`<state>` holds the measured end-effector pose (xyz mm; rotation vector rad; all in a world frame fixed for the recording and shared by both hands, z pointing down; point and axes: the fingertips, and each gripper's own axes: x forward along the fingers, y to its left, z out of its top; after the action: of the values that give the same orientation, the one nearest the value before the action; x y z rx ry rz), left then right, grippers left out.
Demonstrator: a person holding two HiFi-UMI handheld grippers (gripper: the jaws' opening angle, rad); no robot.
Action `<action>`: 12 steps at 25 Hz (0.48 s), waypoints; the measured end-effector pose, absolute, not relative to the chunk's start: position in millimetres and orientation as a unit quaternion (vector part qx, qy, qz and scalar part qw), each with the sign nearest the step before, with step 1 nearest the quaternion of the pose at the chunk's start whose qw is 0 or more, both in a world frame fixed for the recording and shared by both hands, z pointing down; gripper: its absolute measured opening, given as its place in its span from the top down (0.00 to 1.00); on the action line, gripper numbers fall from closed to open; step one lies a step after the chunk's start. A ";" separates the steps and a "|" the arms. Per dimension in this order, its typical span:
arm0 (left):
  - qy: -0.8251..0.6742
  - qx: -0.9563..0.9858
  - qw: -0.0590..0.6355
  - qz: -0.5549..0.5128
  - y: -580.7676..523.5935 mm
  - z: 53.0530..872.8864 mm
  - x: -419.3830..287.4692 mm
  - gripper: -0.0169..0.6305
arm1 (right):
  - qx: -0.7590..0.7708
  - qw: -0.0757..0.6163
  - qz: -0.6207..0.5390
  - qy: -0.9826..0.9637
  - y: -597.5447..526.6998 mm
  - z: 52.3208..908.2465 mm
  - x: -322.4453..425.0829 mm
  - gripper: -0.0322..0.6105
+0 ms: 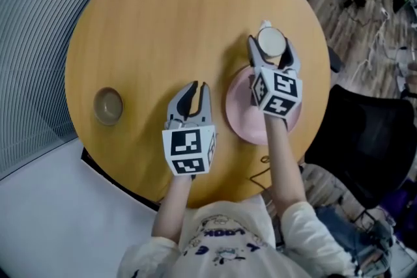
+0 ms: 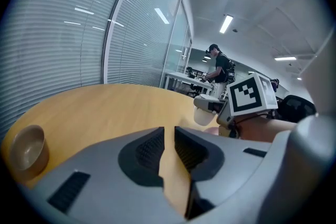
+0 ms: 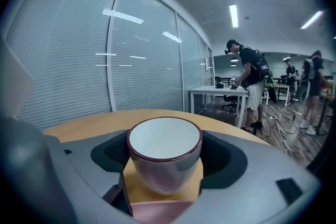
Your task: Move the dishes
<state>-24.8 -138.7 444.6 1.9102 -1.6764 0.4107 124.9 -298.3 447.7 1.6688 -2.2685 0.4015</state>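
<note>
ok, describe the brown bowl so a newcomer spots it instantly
Start at the round wooden table and go to its left edge in the head view. The small brown bowl sits there alone and empty, left of the left hand-held gripper. Unlike the pink plate and white cup at the right, it is tan and untouched.

- Left gripper (image 2: 169,136): jaws nearly closed, a narrow slit, nothing between.
- Brown bowl (image 2: 29,150): far left, on the round wooden table (image 2: 115,107).
- Right gripper (image 2: 208,107): at right, clasping a white cup (image 2: 202,117).
- Person (image 2: 218,68): standing by a distant desk.
</note>
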 end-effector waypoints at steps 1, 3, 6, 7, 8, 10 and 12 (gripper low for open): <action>-0.626 0.712 0.279 0.155 -139.6 445.5 -23.9 0.88 | 0.581 0.151 0.143 -0.787 -298.7 452.7 127.4 0.35; -0.627 0.710 0.277 0.161 -139.1 447.7 -22.1 0.88 | 0.582 0.155 0.152 -0.784 -298.2 462.5 131.7 0.35; -0.627 0.706 0.283 0.168 -135.5 452.4 -17.1 0.88 | 0.583 0.159 0.164 -0.780 -298.0 473.3 138.3 0.35; -0.628 0.705 0.283 0.169 -134.9 453.0 -15.9 0.88 | 0.583 0.160 0.167 -0.779 -298.0 476.1 140.2 0.35; -0.629 0.704 0.282 0.170 -134.3 453.4 -15.3 0.88 | 0.583 0.161 0.170 -0.778 -297.7 479.0 141.6 0.35; -0.630 0.702 0.285 0.171 -131.6 457.0 -15.9 0.88 | 0.583 0.161 0.172 -0.777 -297.0 484.2 142.0 0.35; -0.630 0.700 0.291 0.171 -129.8 462.8 -18.9 0.88 | 0.584 0.162 0.169 -0.777 -297.0 488.1 139.5 0.35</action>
<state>-18.9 -129.8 462.8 1.8659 -1.6796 0.4549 139.5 -297.0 488.1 1.6657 -2.2180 0.4809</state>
